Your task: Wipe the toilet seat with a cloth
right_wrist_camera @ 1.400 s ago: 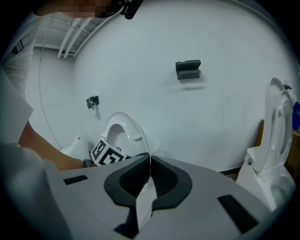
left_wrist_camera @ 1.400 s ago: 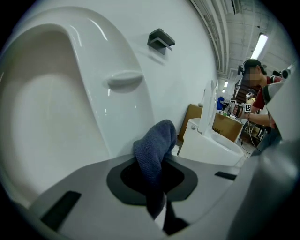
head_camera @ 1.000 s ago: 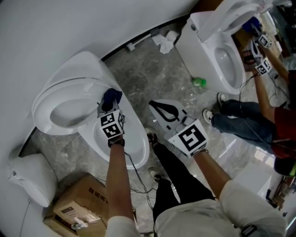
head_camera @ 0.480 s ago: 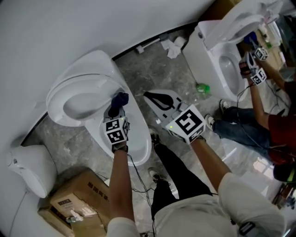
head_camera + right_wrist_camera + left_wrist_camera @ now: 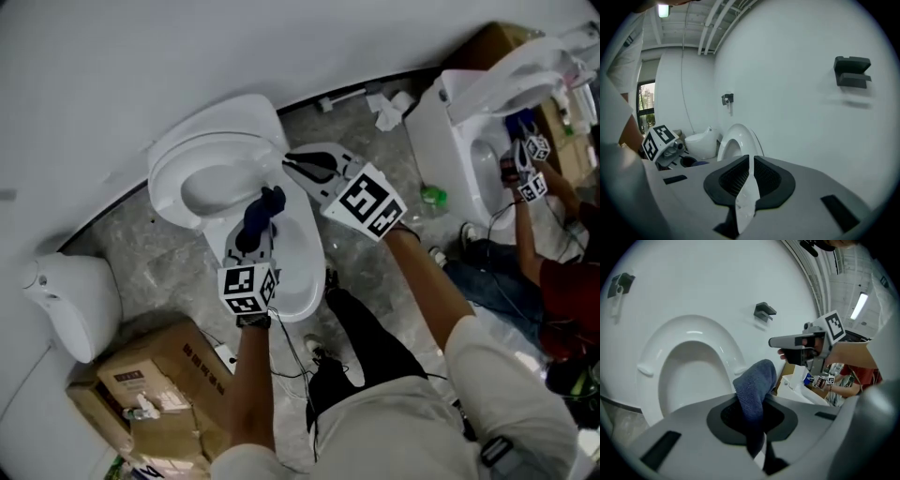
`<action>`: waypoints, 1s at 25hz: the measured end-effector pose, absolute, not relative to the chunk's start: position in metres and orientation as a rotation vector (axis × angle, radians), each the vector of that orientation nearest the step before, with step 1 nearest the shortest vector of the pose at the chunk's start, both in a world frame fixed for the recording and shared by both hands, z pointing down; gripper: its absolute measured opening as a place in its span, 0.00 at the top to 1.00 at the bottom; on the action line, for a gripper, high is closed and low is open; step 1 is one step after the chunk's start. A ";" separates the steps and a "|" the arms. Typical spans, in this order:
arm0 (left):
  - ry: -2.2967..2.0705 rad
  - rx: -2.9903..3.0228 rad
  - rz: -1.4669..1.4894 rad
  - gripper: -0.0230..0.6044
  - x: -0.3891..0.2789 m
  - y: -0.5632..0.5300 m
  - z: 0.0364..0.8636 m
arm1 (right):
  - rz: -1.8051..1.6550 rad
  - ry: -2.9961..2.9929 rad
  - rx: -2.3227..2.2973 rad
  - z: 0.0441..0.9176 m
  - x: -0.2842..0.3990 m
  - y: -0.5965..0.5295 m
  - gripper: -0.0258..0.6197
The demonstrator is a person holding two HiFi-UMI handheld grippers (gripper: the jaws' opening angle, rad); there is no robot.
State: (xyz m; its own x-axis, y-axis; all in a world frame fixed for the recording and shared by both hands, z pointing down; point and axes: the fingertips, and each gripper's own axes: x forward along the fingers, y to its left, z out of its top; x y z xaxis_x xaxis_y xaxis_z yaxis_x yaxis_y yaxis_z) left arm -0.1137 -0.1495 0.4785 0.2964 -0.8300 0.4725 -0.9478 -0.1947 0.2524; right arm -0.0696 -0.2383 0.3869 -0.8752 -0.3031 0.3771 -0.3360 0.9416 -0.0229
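Both claws are closed, your left claw pinching the blue cloth and your right claw empty; with the raised toilet seat just ahead of the left claw, you seem poised to wipe, so next press the cloth against its ring.

We had the head camera high over the toilet, aimed steeply down. The left gripper camera sat close before the toilet's raised seat, facing it. The right gripper camera, beside the toilet, faced the wall behind it. All three caught that seat; each gripper camera saw the other gripper.
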 end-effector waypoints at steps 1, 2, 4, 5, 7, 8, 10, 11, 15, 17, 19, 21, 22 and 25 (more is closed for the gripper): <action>-1.594 2.073 0.302 0.90 -0.118 -0.147 0.469 | 0.107 -2.716 0.449 0.385 -0.076 -0.243 0.91; -1.609 2.069 0.289 0.90 -0.123 -0.144 0.459 | 0.094 -2.708 0.430 0.385 -0.082 -0.247 0.91; -1.650 2.055 0.271 0.90 -0.134 -0.137 0.441 | 0.069 -2.686 0.388 0.384 -0.094 -0.252 0.89; -1.672 2.047 0.266 0.90 -0.140 -0.133 0.433 | 0.061 -2.677 0.374 0.385 -0.099 -0.254 0.86; -1.706 2.033 0.253 0.90 -0.150 -0.129 0.417 | 0.051 -2.665 0.370 0.384 -0.108 -0.260 0.80; -1.718 2.024 0.243 0.90 -0.155 -0.127 0.410 | 0.048 -2.659 0.368 0.385 -0.112 -0.263 0.80; -1.739 2.004 0.218 0.90 -0.164 -0.123 0.398 | 0.041 -2.637 0.343 0.389 -0.121 -0.267 0.79; -1.749 1.995 0.211 0.90 -0.169 -0.121 0.393 | 0.038 -2.624 0.324 0.392 -0.126 -0.268 0.79; -1.787 1.963 0.211 0.90 -0.187 -0.110 0.377 | 0.024 -2.573 0.265 0.407 -0.145 -0.273 0.78; -1.803 1.950 0.213 0.90 -0.194 -0.106 0.373 | 0.008 -2.549 0.245 0.414 -0.152 -0.280 0.78; -1.821 1.934 0.213 0.90 -0.201 -0.102 0.370 | -0.015 -2.526 0.217 0.419 -0.157 -0.283 0.77; -1.837 1.912 0.204 0.90 -0.208 -0.098 0.369 | -0.035 -2.506 0.181 0.424 -0.163 -0.282 0.77; -1.843 1.901 0.199 0.90 -0.211 -0.096 0.370 | -0.047 -2.496 0.166 0.425 -0.166 -0.281 0.77; -1.850 1.881 0.194 0.90 -0.216 -0.092 0.374 | -0.067 -2.477 0.159 0.430 -0.168 -0.281 0.76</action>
State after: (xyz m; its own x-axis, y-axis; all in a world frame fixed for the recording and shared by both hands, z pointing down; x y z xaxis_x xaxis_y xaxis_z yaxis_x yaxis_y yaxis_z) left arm -0.2158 -0.0924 0.3741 0.0706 -0.8995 0.4312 -0.9695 0.0398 0.2419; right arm -0.1679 -0.2805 0.4302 -0.7835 -0.1307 0.6075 -0.0978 0.9914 0.0871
